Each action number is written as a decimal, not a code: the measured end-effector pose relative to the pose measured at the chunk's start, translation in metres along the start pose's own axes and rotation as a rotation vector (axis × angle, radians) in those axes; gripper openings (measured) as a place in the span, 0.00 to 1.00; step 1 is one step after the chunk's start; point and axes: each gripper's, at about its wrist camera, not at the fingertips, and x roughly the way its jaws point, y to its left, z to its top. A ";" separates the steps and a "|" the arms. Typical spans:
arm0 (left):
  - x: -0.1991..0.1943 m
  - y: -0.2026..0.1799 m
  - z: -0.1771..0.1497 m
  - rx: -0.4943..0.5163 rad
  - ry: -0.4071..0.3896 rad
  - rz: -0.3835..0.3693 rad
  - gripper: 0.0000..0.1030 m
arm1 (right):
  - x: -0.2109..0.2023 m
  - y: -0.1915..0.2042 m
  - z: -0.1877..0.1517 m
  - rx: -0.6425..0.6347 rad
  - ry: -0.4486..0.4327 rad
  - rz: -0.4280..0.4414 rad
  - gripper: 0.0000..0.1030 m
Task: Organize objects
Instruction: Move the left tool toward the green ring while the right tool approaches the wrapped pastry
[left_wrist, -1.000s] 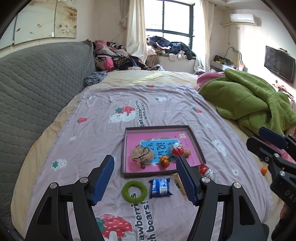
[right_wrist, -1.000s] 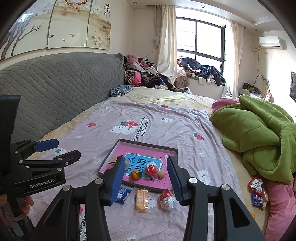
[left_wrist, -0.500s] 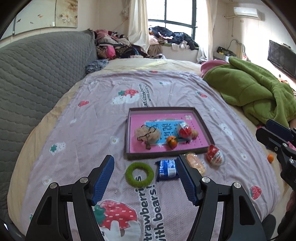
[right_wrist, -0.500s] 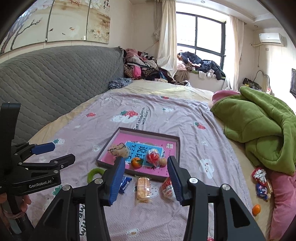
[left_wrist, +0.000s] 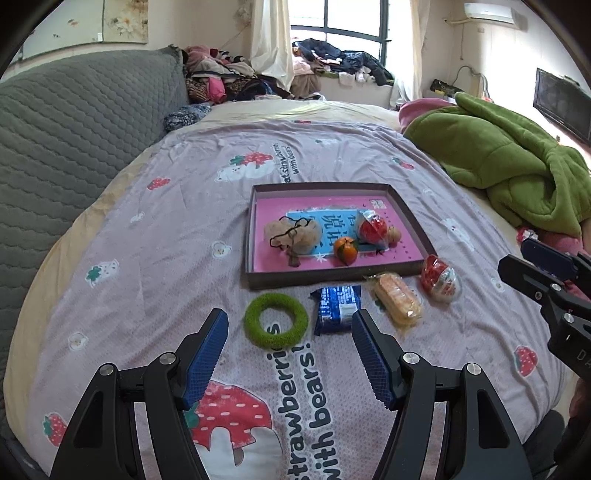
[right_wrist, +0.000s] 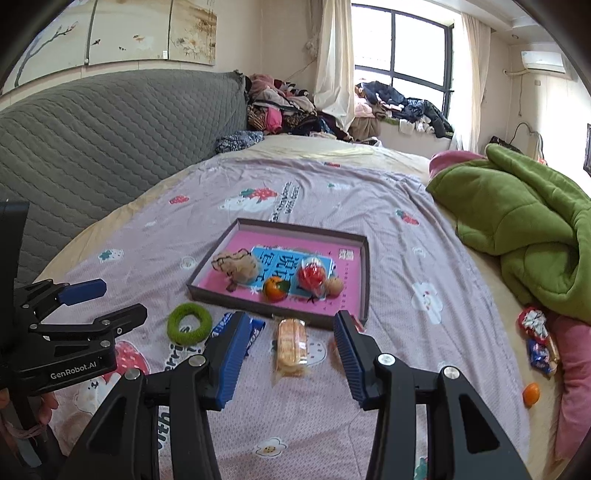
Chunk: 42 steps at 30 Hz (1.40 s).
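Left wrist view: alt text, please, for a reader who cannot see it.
Open left gripper hovers over a bedspread before a green ring, blue packet, wrapped cake and red-white packet, all lined up beside a pink tray.

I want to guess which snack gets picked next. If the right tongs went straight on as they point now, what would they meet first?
Most likely the biscuit pack: it lies on the bedspread between the open right tongs, nearest ahead. Beyond it stands the tray wall. Depth is hard to judge through the fisheye.
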 end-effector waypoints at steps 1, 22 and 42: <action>0.002 0.001 -0.003 0.001 -0.001 -0.001 0.69 | 0.002 0.001 -0.003 0.000 0.004 0.002 0.46; 0.060 0.009 -0.043 0.032 0.013 -0.017 0.69 | 0.065 0.002 -0.041 0.010 0.100 0.023 0.46; 0.099 0.010 -0.047 0.061 0.054 -0.046 0.69 | 0.104 0.002 -0.051 0.017 0.161 0.033 0.46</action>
